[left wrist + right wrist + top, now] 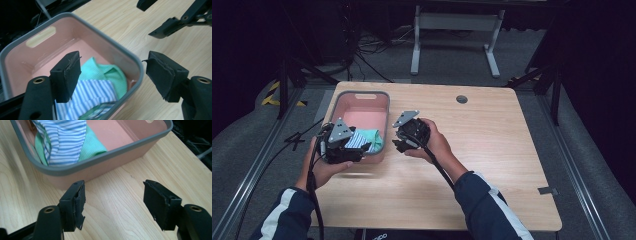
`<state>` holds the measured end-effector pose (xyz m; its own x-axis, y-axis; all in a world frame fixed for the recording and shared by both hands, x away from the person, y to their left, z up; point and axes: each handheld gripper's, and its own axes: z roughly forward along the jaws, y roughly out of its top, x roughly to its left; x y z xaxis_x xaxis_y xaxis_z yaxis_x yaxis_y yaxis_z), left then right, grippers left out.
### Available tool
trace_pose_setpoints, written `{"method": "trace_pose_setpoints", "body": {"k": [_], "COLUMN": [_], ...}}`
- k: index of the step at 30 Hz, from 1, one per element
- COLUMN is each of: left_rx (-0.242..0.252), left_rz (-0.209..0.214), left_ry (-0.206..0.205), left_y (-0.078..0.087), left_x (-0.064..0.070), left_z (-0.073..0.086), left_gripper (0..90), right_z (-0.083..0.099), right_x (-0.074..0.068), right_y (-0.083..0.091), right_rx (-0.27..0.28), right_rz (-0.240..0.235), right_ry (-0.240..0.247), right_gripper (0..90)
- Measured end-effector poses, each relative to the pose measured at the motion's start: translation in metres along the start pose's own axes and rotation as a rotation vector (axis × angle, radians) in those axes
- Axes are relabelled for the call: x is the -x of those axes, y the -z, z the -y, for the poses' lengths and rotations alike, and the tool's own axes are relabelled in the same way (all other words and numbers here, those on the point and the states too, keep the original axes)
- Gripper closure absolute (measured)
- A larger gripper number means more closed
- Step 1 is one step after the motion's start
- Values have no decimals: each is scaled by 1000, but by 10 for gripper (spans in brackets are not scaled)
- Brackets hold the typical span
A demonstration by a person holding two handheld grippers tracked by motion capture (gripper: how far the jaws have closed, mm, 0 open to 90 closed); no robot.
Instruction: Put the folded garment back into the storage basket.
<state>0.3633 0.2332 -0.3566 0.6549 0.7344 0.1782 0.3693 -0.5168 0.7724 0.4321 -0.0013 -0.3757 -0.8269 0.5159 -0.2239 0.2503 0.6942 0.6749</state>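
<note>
We note pink bin (362, 107) left of centre on tabletop (492, 150), striped cloth (92, 93) and green cloth (111, 73) in its near end, left gripper (112, 75) fingers apart above bin's corner, right gripper (113, 203) fingers apart over bare tabletop beside bin.

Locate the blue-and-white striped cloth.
The blue-and-white striped cloth lies in the pink plastic basket, at its near end on a green cloth, beside the left gripper.
</note>
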Motion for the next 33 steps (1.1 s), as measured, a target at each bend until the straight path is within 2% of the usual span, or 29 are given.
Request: {"method": "trace_pose_setpoints", "body": {"k": [5, 14, 15, 24, 33], "left_rx": [13, 13, 12, 14, -13], "left_rz": [27, 67, 65, 91, 106], "left_ry": [-26, -71, -91, -119, -142], "left_y": [-3, -13, -13, -17, -27], "left_x": [15, 39, 40, 56, 64], "left_z": [-5, -9, -9, -11, -8], "left_gripper": [273, 272, 271, 268, 267], "right_z": [6, 18, 20, 36, 52], "right_x": [-1, 3, 4, 9, 17], "right_y": [7, 24, 26, 41, 54], "right_rx": [-3, 10, 9, -21, -19], "right_rz": [6, 34, 35, 53, 79], "right_ry": [18, 11, 12, 33, 16], "right_gripper": [347, 356, 356, 353, 358]}}
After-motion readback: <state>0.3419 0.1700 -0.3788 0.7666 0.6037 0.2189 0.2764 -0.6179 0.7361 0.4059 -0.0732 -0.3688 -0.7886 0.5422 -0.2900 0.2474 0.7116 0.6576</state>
